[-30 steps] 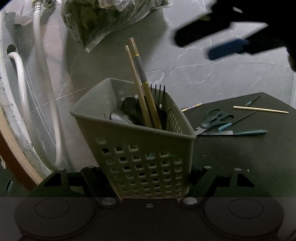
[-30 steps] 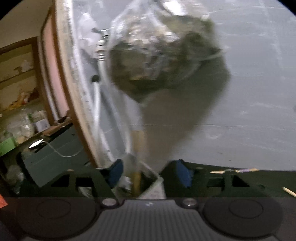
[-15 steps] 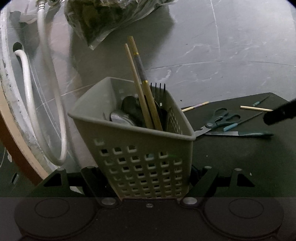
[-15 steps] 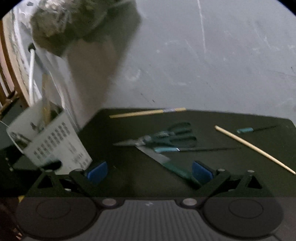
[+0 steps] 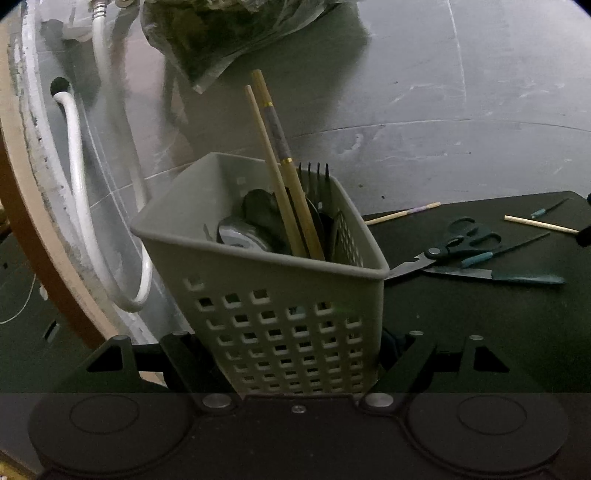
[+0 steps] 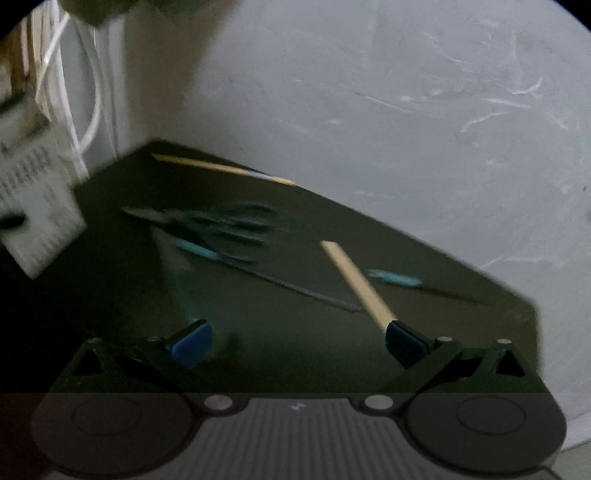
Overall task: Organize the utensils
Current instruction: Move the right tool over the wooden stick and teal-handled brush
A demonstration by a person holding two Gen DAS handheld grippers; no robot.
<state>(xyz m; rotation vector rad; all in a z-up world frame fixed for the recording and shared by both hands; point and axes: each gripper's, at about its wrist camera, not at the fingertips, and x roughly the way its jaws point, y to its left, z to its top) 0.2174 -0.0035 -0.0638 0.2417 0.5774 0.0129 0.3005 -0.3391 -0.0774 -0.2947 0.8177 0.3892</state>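
My left gripper [image 5: 299,354] pinches the beige perforated plastic basket [image 5: 280,302] holding chopsticks; my right gripper [image 6: 295,339], just widened, is spread and empty above a pale wooden chopstick [image 6: 356,282] on the dark mat [image 6: 443,332], scissors [image 6: 221,219] farther left.

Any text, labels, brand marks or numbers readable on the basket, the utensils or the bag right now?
None can be read in either view.
Basket: plain perforated plastic, no label showing.
Chopsticks in it: one has a grey band with gold rings, no lettering.
Scissors and knife: no brand mark visible.
Bag: clear, crinkled, no print legible.
Right wrist view: too blurred to read anything.
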